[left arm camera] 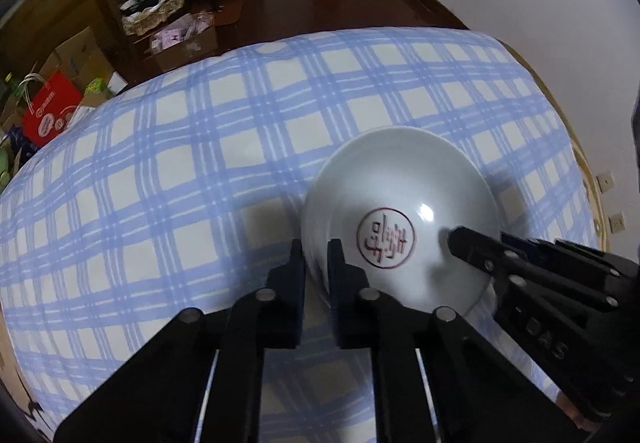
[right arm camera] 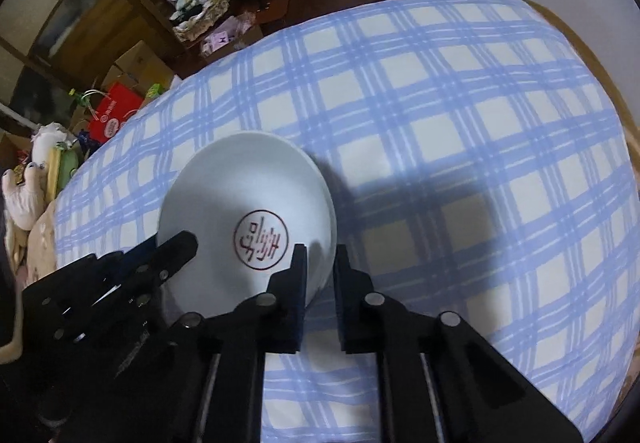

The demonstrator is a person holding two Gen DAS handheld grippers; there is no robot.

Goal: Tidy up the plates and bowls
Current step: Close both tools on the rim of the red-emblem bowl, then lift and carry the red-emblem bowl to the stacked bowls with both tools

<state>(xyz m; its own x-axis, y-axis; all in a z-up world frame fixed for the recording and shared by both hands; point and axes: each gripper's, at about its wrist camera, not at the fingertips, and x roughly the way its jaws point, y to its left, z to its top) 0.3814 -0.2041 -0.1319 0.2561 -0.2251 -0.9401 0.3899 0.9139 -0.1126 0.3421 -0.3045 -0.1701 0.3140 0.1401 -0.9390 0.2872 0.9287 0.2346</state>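
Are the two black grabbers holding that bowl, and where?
Yes. The left gripper and right gripper each pinch the rim of the white bowl, on opposite sides.

Bowl (left arm camera: 400, 211) sits on the tablecloth (left arm camera: 200, 163), left gripper (left arm camera: 316, 255) on its left rim, right gripper (right arm camera: 320, 259) opposite.

One white bowl (left arm camera: 400, 211), two black grippers, one blue checked tablecloth (left arm camera: 200, 163).

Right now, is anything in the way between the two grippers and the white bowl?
No, nothing is. The left gripper is shut on one side of the bowl rim, the right gripper on the opposite side. Only checked cloth surrounds it.
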